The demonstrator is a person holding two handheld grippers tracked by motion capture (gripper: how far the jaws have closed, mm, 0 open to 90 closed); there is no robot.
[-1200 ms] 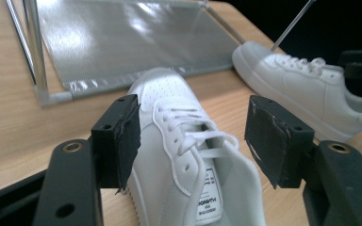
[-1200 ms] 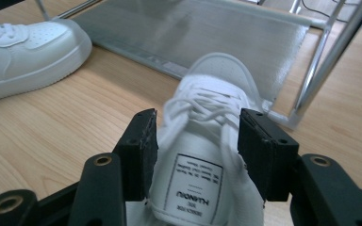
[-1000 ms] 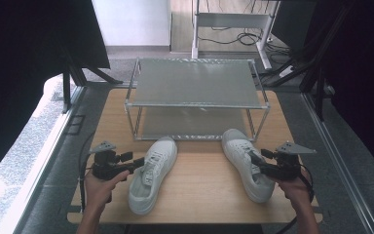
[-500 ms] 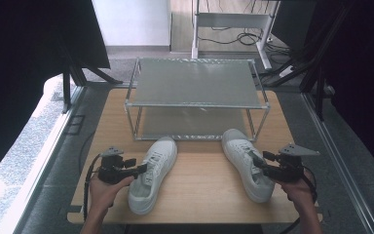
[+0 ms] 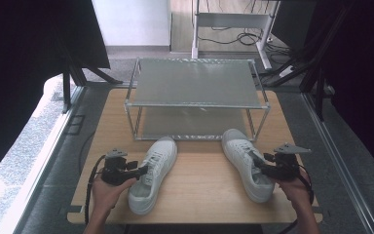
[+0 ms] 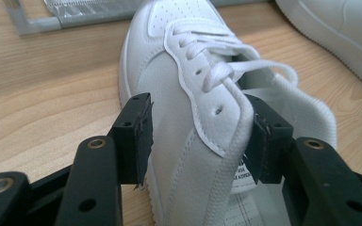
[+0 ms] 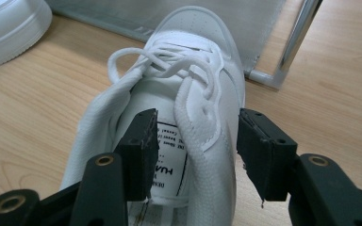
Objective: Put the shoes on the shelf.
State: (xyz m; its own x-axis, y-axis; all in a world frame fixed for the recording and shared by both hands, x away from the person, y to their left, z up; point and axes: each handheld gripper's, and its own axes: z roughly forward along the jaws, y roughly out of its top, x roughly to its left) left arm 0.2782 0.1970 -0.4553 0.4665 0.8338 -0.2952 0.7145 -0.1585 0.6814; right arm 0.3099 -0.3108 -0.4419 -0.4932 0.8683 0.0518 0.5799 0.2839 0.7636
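On the near surface (image 5: 204, 190), both tongs are standing spread, each straddling one collar wall: left tongs (image 6: 200, 136) on the left shoe (image 5: 153, 173), right tongs (image 7: 195, 146) on the right shoe (image 5: 246, 163), toes pointing far toward the rack (image 5: 195, 97).

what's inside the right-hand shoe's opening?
In the right shoe, one pad of the right gripper sits in the opening, against a printed tongue label. The insole and toe cavity are covered.

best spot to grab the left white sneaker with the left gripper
Grip the side wall of the collar beside the top eyelets on the left sneaker, coming from the heel end. The thin upright edge fits between the open jaws of the left gripper, one inside the opening, one outside.
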